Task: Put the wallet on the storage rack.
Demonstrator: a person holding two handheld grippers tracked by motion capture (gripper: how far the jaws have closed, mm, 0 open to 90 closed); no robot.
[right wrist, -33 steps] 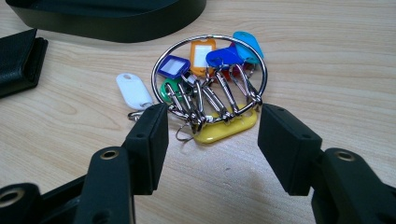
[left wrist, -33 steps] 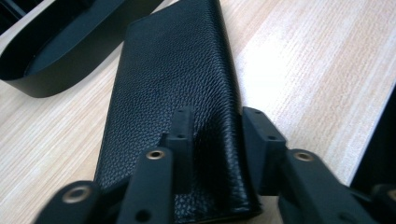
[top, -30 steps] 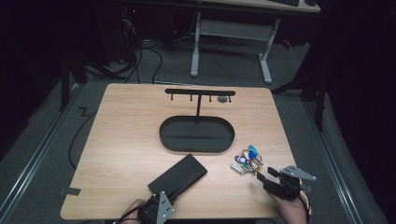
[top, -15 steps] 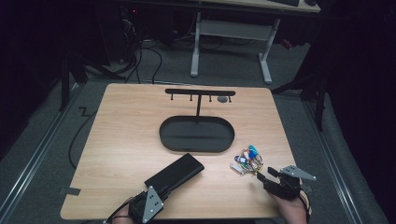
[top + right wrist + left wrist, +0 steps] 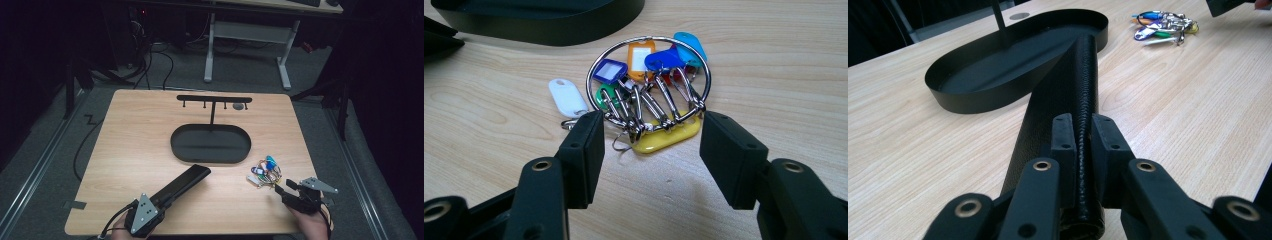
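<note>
Key bunch (image 5: 646, 95) is lying on the tabletop (image 5: 130, 145), just ahead of the right gripper (image 5: 651, 150), whose fingers (image 5: 584, 155) are being held wide apart, empty, either side of the ring's near edge. Bunch is nearer the right hand than the left. A long black case (image 5: 1083, 100) is being clamped at its near end by the left gripper (image 5: 1083, 145); its long axis is pointing toward the oval black tray (image 5: 1013, 60), far end just at the rim.
</note>
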